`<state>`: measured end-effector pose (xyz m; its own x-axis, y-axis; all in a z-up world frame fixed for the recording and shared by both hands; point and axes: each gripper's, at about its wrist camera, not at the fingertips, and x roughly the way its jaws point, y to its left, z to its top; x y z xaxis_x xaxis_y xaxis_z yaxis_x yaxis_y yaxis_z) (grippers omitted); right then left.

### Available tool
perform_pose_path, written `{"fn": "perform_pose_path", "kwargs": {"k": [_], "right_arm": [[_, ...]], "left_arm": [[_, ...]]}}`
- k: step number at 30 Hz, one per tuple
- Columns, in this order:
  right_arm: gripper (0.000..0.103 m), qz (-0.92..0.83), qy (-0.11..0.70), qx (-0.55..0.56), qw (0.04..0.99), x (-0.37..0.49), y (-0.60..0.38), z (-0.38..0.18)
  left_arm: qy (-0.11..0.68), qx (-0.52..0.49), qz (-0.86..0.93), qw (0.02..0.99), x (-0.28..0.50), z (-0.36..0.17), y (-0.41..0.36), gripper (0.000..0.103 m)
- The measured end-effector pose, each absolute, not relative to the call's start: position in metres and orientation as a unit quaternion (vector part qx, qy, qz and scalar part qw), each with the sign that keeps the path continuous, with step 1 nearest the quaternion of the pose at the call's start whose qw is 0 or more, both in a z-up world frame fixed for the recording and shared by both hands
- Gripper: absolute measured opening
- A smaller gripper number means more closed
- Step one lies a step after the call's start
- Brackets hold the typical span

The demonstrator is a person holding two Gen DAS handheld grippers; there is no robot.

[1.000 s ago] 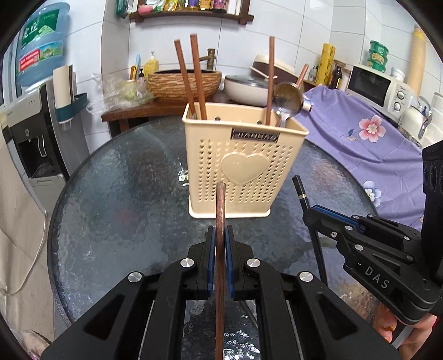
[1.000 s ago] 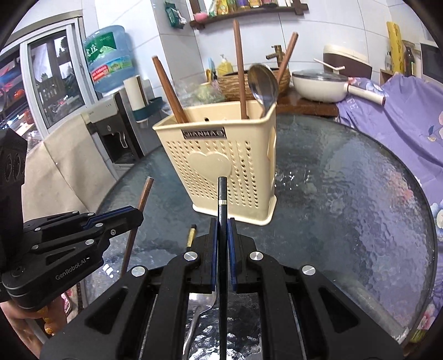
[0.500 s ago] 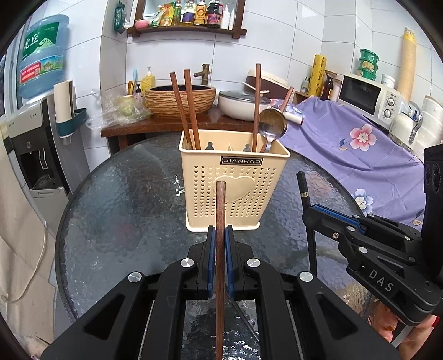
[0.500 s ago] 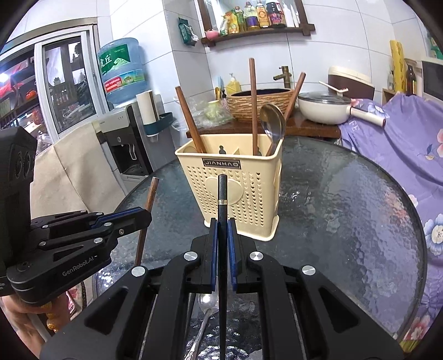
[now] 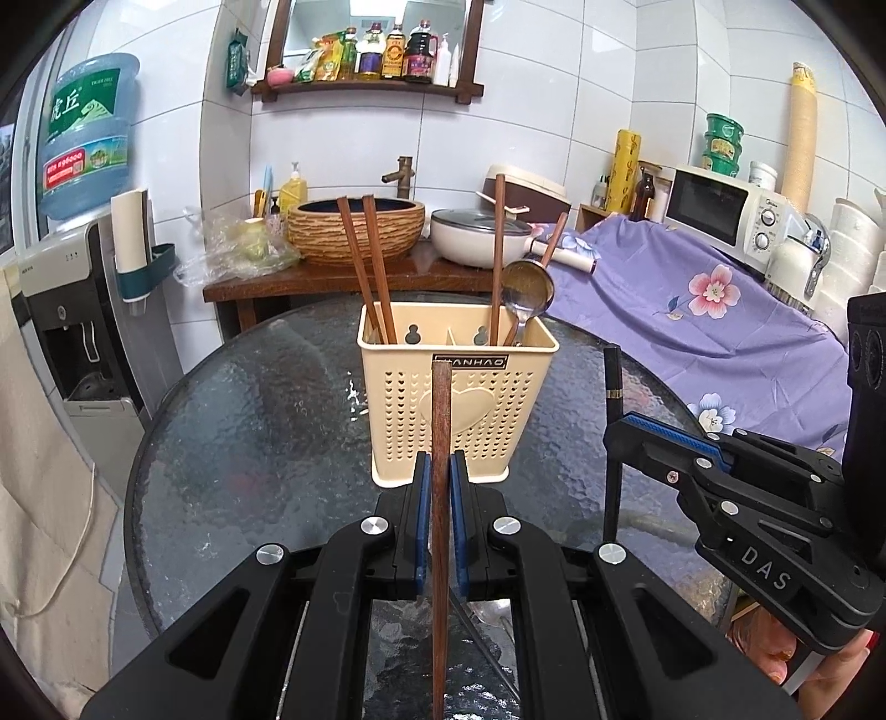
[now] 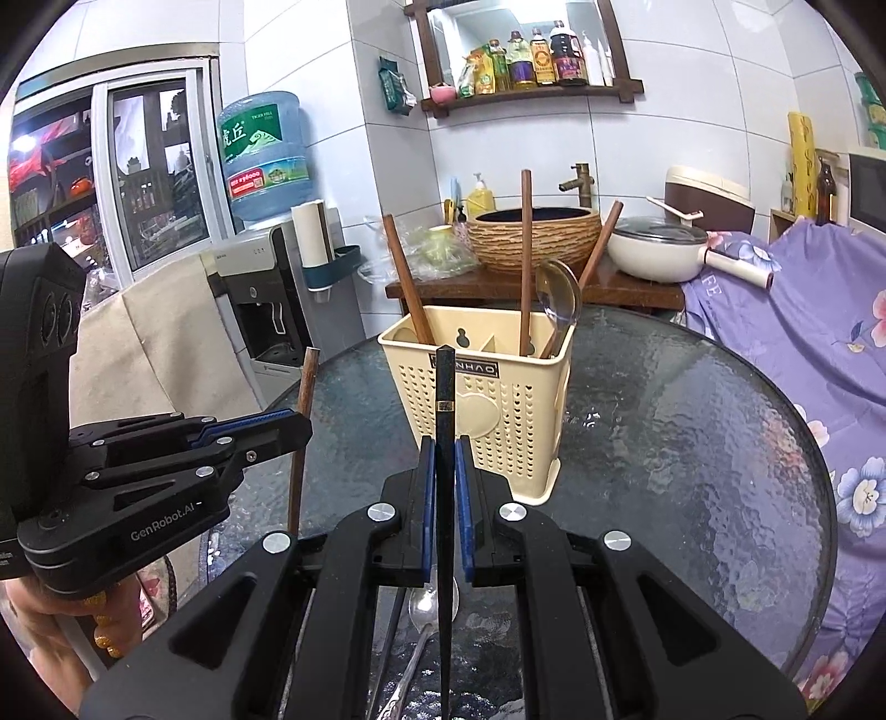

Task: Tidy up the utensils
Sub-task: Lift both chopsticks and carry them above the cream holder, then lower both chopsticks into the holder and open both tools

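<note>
Round textured-glass table (image 5: pixel 232 443) in a tiled kitchen; wall shelf of bottles (image 5: pixel 382 52), water dispenser (image 5: pixel 72 310), basin (image 5: pixel 354 230), microwave (image 5: pixel 725 207), purple floral cloth (image 5: pixel 720 327).

Left gripper (image 5: pixel 441 487): jaws clenched on one brown chopstick (image 5: pixel 441 432), held upright. Right gripper (image 6: pixel 444 487): jaws clenched on one black chopstick (image 6: pixel 444 399), upright.

Cream perforated utensil holder (image 5: pixel 459 410) stands mid-table, just beyond both tips. Inside: four brown chopsticks (image 5: pixel 371 266), two left, two right, plus one metal spoon (image 5: pixel 526 291). One spoon (image 6: pixel 426 615) lies on glass below right gripper.
</note>
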<state>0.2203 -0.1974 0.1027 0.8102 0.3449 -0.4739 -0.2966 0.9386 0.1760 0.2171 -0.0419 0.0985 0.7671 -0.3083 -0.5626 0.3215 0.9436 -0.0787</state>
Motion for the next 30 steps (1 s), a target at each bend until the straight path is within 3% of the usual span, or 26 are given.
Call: {"fn": "perform_pose_path", "kwargs": {"k": [30], "right_arm": [[0.008, 0.19, 0.223, 0.045, 0.955, 0.224, -0.199, 0.156]], "left_arm": [[0.245, 0.012, -0.182, 0.952, 0.223, 0.149, -0.04, 0.007]]}}
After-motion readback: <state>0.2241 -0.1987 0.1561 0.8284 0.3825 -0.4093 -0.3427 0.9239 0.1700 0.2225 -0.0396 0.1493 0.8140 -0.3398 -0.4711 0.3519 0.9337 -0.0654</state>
